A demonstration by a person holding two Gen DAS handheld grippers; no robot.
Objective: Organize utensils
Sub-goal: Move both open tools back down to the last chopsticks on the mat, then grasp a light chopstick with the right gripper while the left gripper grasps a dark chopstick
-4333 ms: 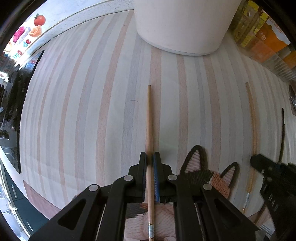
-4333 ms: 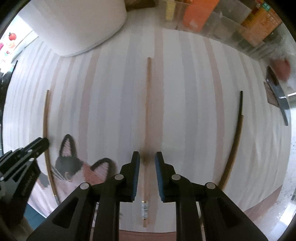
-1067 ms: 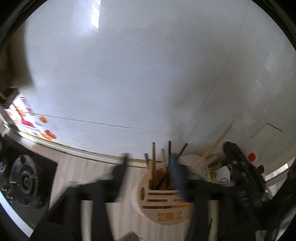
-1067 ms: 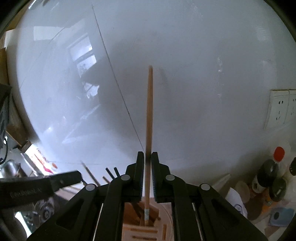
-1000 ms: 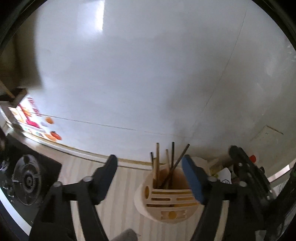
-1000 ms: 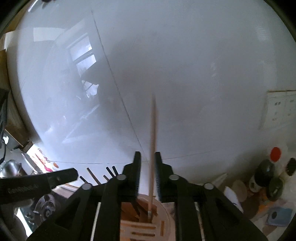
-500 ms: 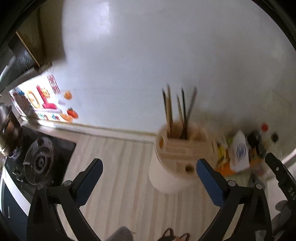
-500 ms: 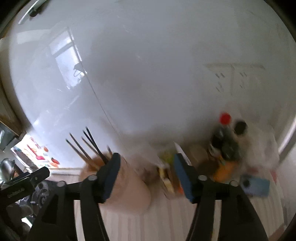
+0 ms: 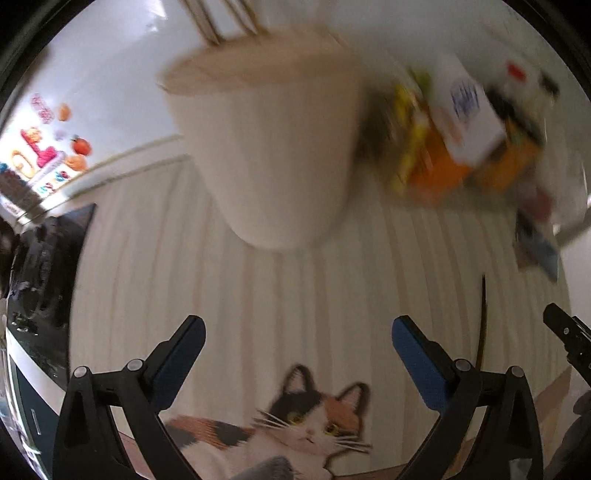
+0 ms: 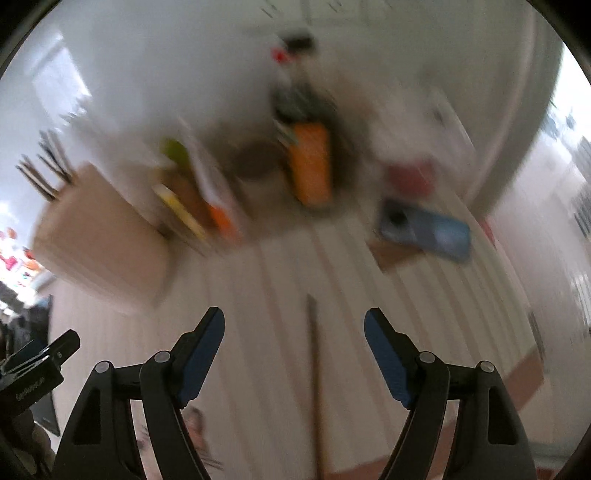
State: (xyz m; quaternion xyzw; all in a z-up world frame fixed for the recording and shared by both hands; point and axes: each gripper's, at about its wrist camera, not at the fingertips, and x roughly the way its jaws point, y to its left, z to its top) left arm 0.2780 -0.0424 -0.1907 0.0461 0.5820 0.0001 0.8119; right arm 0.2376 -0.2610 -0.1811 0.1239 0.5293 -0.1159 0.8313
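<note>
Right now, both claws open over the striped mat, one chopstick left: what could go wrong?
1. The dark chopstick lies flat on the mat between the right claw's fingers; a skewed close could roll it away.
2. The left claw is close beside it; they might collide.
3. The phone sits just past the chopstick's tip; an overshoot could knock it.

The utensil holder [image 9: 273, 155] is stood on the striped mat [image 9: 332, 280], toward the back, with chopsticks [image 9: 221, 18] stuck in its top. To its right, a bunch of packets [image 9: 454, 147] is crowded along the wall. A stove [image 9: 40, 280] is seen off the mat's left edge. One chopstick [image 10: 314, 354] is left lying on the mat, right of the holder. A phone [image 10: 424, 230] is laid beyond it, to the right.
</note>
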